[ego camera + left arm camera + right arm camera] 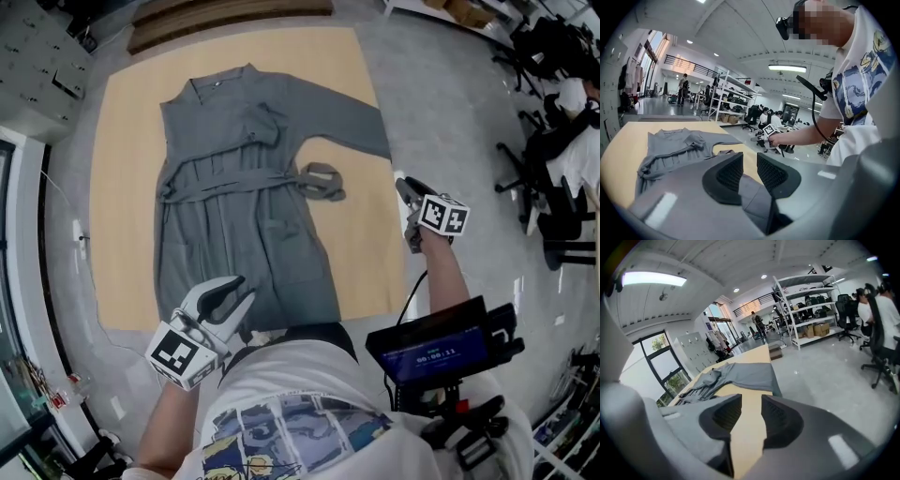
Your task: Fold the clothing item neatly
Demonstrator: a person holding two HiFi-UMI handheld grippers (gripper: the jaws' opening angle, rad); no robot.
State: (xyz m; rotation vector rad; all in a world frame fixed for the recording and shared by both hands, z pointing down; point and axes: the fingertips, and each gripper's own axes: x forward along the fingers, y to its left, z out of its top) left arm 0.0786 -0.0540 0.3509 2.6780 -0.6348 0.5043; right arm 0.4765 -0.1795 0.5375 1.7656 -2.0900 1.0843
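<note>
I see the gray robe (239, 206) lying flat on the tan mat (122, 187), its long axis running away from me. The left gripper (244, 289) is nearest the hem, jaws apart and empty. The right gripper (405, 189), spread and seemingly empty, is beside the sleeve (347, 117).

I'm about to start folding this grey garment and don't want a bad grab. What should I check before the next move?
1. The grey garment lies spread on the tan mat: ok.
2. The belt end is tidy: not ok, it is bunched beside the waist.
3. The left gripper is empty, jaws apart: ok, it is near the hem.
4. The right gripper is empty, jaws apart: ok.
5. The right gripper is over the outstretched sleeve: not ok, it is off the mat, above the floor.
</note>
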